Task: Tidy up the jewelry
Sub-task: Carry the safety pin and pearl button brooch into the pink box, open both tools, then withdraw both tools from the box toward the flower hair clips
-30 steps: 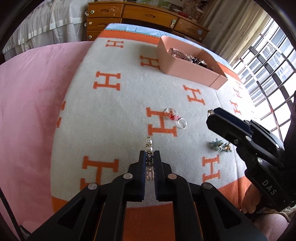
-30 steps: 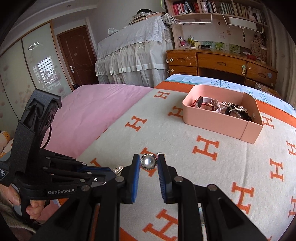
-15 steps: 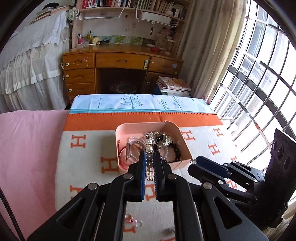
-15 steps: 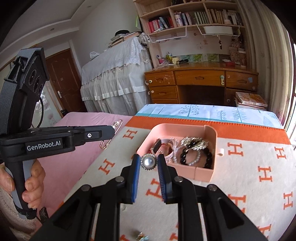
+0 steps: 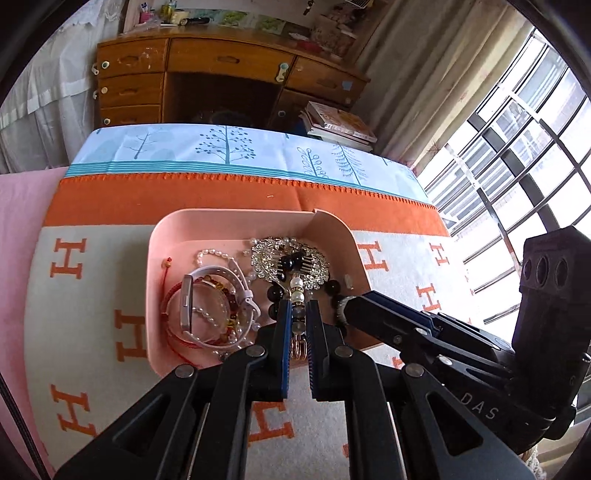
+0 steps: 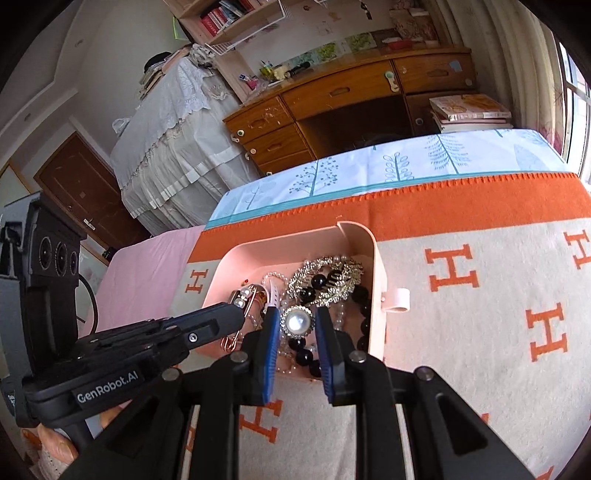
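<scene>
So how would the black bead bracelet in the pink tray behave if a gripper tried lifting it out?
The black bead bracelet would probably be floppy, draping rather than holding its loop. Its round glossy beads look slippery and may roll between pads. It lies tangled under the silver brooch in the pink tray, so lifting it may drag neighbours along.

Desk: wooden desk (image 5: pixel 229 77) with drawers, against the far wall
Window: barred window (image 5: pixel 524 155), bright daylight
Door: brown door (image 6: pixel 88 195)
Shelf: bookshelf (image 6: pixel 229 18) above the desk
</scene>
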Demonstrator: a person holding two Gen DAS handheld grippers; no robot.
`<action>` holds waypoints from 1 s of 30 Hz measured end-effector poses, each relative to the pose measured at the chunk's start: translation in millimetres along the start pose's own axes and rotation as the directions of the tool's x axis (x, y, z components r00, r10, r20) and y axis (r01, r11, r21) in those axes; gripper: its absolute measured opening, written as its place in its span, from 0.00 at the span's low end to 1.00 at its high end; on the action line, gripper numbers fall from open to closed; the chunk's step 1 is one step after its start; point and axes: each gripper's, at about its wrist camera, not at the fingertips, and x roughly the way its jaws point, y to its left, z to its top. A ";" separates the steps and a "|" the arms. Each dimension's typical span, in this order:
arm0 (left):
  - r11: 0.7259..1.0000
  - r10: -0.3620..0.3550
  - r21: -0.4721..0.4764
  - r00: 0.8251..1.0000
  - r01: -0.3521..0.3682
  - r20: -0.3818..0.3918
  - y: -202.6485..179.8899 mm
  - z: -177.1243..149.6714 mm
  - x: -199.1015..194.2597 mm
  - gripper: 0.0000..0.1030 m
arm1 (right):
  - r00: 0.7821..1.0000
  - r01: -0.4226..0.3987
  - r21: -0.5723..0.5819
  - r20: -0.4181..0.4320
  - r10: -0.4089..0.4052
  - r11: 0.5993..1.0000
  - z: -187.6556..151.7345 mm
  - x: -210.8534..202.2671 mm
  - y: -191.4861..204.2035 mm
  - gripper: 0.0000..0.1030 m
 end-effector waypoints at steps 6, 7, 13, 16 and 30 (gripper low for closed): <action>0.999 -0.035 0.011 0.999 0.036 -0.021 -12.7 -1.6 12.3 0.05 | 0.999 -0.008 0.081 0.044 0.004 0.997 -5.4 -11.7 -15.4 0.27; 0.999 -0.041 0.013 0.999 0.042 -0.025 -15.5 -1.0 14.9 0.05 | 0.998 -0.007 0.093 0.056 0.001 0.996 -6.7 -15.8 -17.5 0.27; 0.998 -0.060 0.017 0.998 0.060 -0.024 -27.3 -1.7 22.3 0.25 | 0.992 -0.002 0.142 0.127 -0.017 0.990 -18.8 -44.0 -28.1 0.27; 0.999 -0.036 0.018 0.999 0.036 0.008 -30.0 -4.2 14.3 0.46 | 0.989 -0.003 0.156 0.144 -0.020 0.988 -27.7 -56.6 -31.0 0.27; 0.987 0.147 0.047 0.978 -0.156 0.148 -27.0 -68.7 -65.8 0.74 | 0.987 0.061 0.041 0.146 -0.066 0.997 -103.3 -100.4 7.9 0.27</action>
